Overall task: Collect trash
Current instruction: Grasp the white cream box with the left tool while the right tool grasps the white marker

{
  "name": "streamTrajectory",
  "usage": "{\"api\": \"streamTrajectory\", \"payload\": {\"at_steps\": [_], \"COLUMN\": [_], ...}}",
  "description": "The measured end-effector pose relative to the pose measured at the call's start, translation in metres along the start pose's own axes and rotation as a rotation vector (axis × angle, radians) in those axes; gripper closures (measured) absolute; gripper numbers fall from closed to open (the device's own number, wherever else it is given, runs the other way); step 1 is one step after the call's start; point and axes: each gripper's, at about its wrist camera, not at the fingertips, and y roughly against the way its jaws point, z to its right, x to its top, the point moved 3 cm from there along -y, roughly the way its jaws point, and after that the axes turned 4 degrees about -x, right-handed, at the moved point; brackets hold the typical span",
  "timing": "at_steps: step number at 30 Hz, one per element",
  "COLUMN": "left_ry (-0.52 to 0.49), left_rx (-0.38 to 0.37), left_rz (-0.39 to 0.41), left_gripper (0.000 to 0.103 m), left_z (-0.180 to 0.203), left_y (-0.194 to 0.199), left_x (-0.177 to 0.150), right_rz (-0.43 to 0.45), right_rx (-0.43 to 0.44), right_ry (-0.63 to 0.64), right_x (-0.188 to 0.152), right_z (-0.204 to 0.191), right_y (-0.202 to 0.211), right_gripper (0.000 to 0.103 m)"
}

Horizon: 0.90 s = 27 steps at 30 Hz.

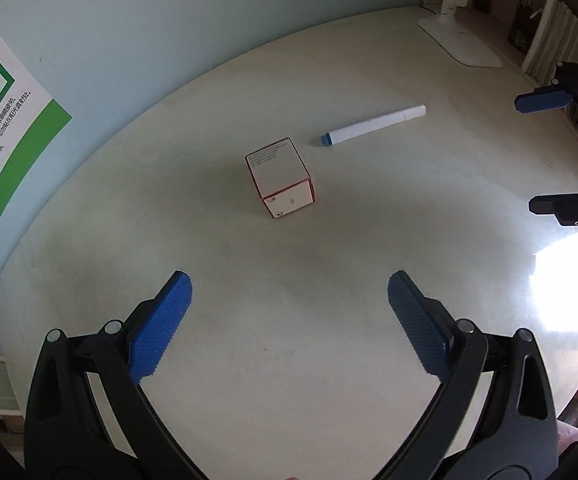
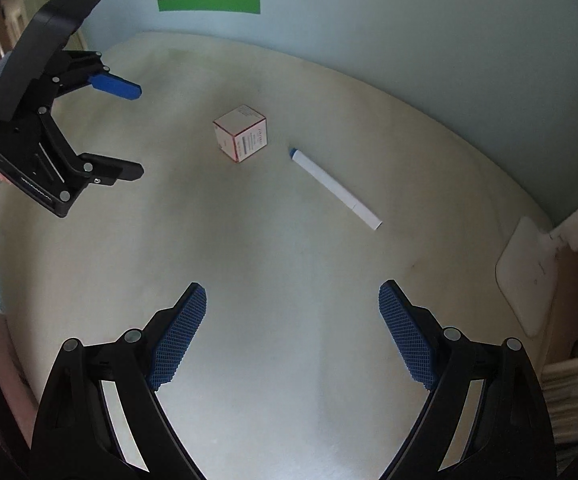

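**Both tongs empty, trash ahead**

My left tongs (image 1: 289, 312) and right tongs (image 2: 292, 320) gape wide, holding nothing. Box (image 1: 280, 178) sits dead ahead of left (likely its pick); pen (image 1: 373, 126) beyond, long axis slanting toward right.

A small white cardboard box with thin red edges and fine printed text (image 1: 280, 178) (image 2: 241, 133) sits upright on a pale cream tabletop (image 1: 289, 280) (image 2: 289, 260), closed and intact. Near it, not touching, a slim white paper-wrapped tube with a blue cap (image 1: 373, 126) (image 2: 335, 187) lies flat, its blue end pointing toward the box.
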Motion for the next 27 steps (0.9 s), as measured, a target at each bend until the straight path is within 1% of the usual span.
{"api": "streamTrajectory", "payload": {"at_steps": [8,11,15,17,18,19,20,21,22,23,24,25,26,27], "left_ry": [0.090,0.116,0.160,0.173,0.179,0.185,0.191,0.199,0.206,0.213,0.217,0.215,0.209,0.210], "left_rx": [0.023,0.026,0.023,0.018,0.018,0.012,0.006,0.006,0.003,-0.009,-0.022,-0.033,-0.042,-0.053], "left_rz": [-0.028,-0.043,-0.067,-0.079,-0.086,-0.090,-0.096,-0.099,-0.096,-0.096,-0.098,-0.101,-0.102,-0.089], "left_gripper": [0.007,0.007,0.007,0.010,0.013,0.015,0.017,0.021,0.026,0.026,0.030,0.037,0.040,0.048], "left_z": [-0.010,-0.015,-0.027,-0.032,-0.034,-0.036,-0.039,-0.041,-0.043,-0.045,-0.046,-0.047,-0.047,-0.047], "left_y": [-0.029,-0.041,-0.061,-0.069,-0.073,-0.076,-0.079,-0.081,-0.082,-0.083,-0.084,-0.086,-0.087,-0.085], "left_x": [0.035,0.044,0.050,0.051,0.050,0.050,0.049,0.048,0.047,0.045,0.044,0.042,0.041,0.041], "right_rz": [0.007,0.001,-0.011,-0.021,-0.023,-0.030,-0.043,-0.046,-0.044,-0.027,-0.019,-0.013,-0.007,-0.005], "right_rx": [0.072,0.102,0.126,0.135,0.135,0.136,0.141,0.145,0.148,0.146,0.143,0.147,0.147,0.147], "right_ry": [0.090,0.112,0.131,0.138,0.142,0.144,0.143,0.142,0.142,0.148,0.151,0.149,0.145,0.143], "right_x": [0.036,0.048,0.057,0.060,0.061,0.061,0.061,0.060,0.059,0.059,0.059,0.060,0.059,0.058], "right_z": [0.030,0.034,0.038,0.038,0.038,0.037,0.036,0.035,0.034,0.031,0.030,0.029,0.028,0.028], "right_y": [-0.041,-0.059,-0.083,-0.093,-0.097,-0.101,-0.107,-0.109,-0.110,-0.109,-0.109,-0.109,-0.108,-0.106], "right_gripper": [0.017,0.023,0.028,0.031,0.037,0.040,0.041,0.041,0.041,0.044,0.048,0.053,0.056,0.065]}}
